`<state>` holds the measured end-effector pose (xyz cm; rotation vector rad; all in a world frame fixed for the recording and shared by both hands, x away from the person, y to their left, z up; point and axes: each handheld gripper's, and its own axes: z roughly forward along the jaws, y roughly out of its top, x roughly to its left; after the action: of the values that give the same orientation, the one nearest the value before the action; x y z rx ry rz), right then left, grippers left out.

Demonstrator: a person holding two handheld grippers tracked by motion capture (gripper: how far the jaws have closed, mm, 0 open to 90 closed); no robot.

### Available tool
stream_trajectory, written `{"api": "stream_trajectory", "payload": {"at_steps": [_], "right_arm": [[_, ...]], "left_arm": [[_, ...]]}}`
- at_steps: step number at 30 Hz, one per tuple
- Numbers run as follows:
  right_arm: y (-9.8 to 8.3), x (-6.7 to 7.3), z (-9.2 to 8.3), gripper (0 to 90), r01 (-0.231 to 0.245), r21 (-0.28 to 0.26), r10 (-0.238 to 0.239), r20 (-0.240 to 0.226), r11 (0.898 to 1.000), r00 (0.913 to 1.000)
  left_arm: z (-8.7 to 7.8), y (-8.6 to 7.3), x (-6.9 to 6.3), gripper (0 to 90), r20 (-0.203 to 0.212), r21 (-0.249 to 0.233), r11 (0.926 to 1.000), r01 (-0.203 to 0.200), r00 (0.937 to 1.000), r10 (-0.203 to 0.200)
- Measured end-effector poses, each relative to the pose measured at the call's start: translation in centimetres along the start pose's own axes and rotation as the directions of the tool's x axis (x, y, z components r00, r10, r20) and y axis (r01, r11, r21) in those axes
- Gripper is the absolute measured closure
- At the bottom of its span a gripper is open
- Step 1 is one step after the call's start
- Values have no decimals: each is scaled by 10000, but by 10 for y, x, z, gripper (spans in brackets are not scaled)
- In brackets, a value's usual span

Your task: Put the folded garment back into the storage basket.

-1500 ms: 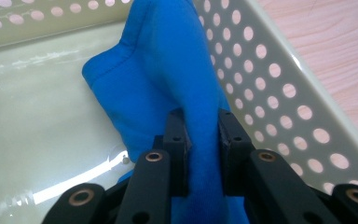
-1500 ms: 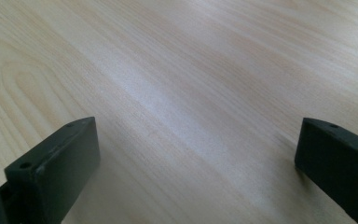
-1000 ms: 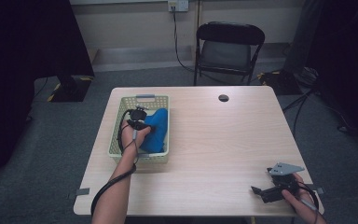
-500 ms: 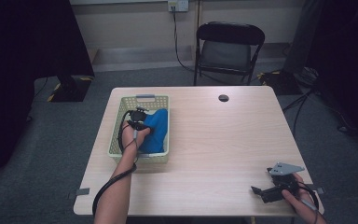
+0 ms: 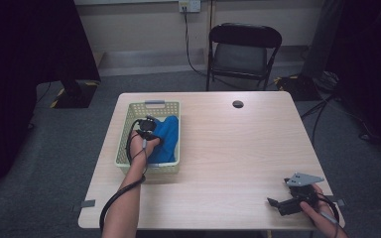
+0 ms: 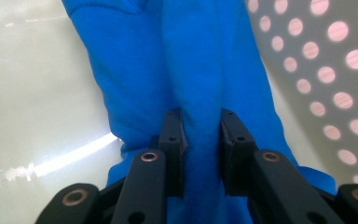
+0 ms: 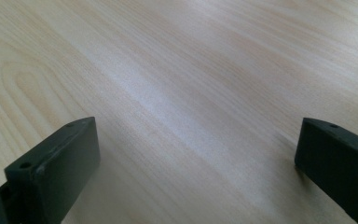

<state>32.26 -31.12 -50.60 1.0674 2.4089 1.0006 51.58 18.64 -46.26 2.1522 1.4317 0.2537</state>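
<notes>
- The cloth's (image 5: 166,139) lower part was hidden behind the basket (image 5: 124,131) wall and the left gripper (image 6: 200,140).
- The cloth lay in the basket's right half, its long axis running front to back.
- The left gripper pinched a fold of cloth.
- The right gripper (image 5: 278,204) rested on the table (image 5: 238,148), jaws wide, nothing between them.

The left gripper (image 6: 201,140) pinches a raised fold of blue cloth (image 6: 177,70) between its black jaws. A perforated basket wall (image 6: 326,60) stands just beside the cloth.
</notes>
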Motion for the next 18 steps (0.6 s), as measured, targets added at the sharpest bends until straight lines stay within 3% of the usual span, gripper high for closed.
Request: {"api": "stream_trajectory", "payload": {"at_steps": [13, 18], "right_arm": [[0, 0, 0, 0, 1, 0, -1, 1, 10000, 10000], [0, 0, 0, 0, 1, 1, -1, 0, 10000, 10000]], "left_arm": [[5, -4, 4, 723, 87, -47, 10000, 24, 10000, -24], [6, -5, 5, 675, 264, -117, 9999, -79, 9996, 82]]}}
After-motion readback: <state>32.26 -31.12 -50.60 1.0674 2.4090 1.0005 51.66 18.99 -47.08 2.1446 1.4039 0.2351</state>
